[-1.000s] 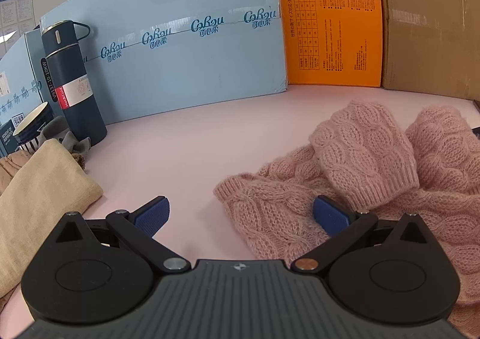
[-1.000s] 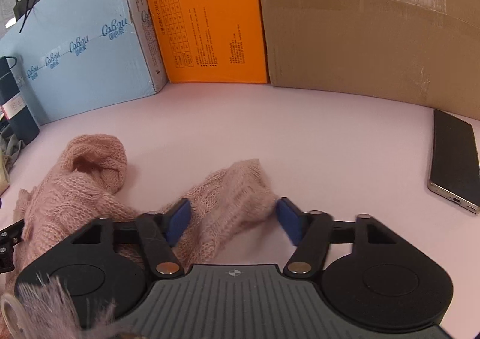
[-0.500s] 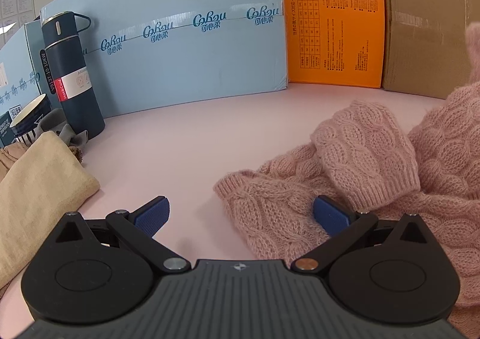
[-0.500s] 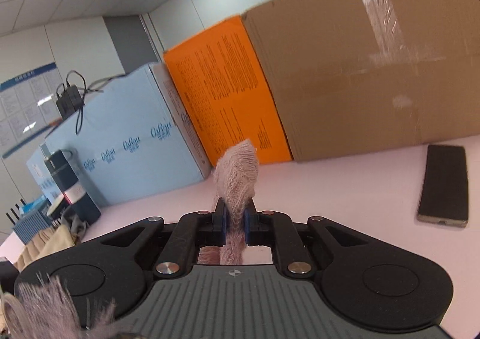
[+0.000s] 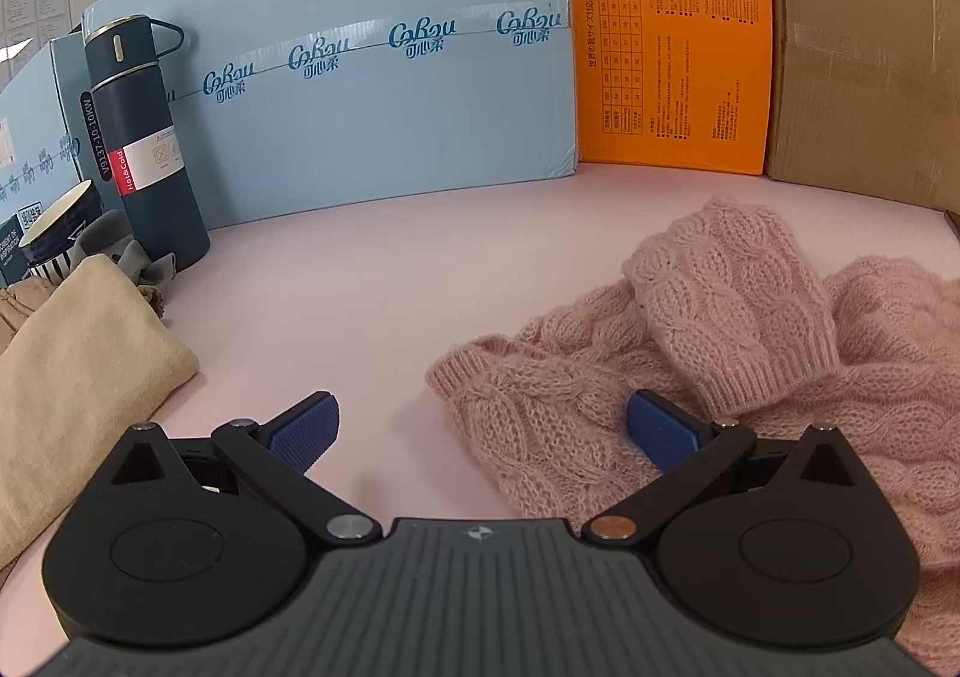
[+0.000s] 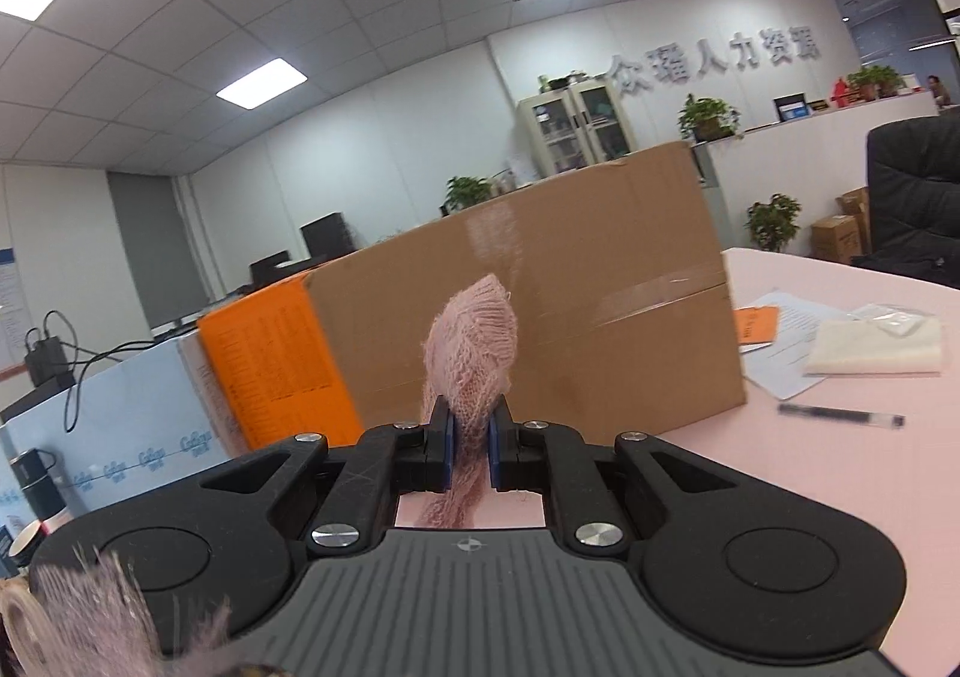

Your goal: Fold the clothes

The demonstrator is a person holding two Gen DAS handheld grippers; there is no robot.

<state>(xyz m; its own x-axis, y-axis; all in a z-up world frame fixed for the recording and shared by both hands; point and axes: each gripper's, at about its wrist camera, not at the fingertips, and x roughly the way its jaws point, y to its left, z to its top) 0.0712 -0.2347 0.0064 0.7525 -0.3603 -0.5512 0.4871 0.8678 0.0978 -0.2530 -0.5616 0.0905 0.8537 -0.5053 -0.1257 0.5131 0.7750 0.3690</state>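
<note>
Right tongs (image 6: 469, 440) now clamped on sweater (image 5: 690, 377), lifted off counter — left tongs (image 5: 483, 431) wide open, empty; fold starting.

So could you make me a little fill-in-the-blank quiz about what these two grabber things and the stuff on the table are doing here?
1. The right gripper is shut on a bunch of the ____ knitted sweater.
2. The left gripper has its jaws ____, one blue pad resting on the knit.
3. The dark blue flask stands in front of the light ____ box.
4. Between that box and the brown carton stands an ____ box.

Missing words: pink; open; blue; orange
</note>
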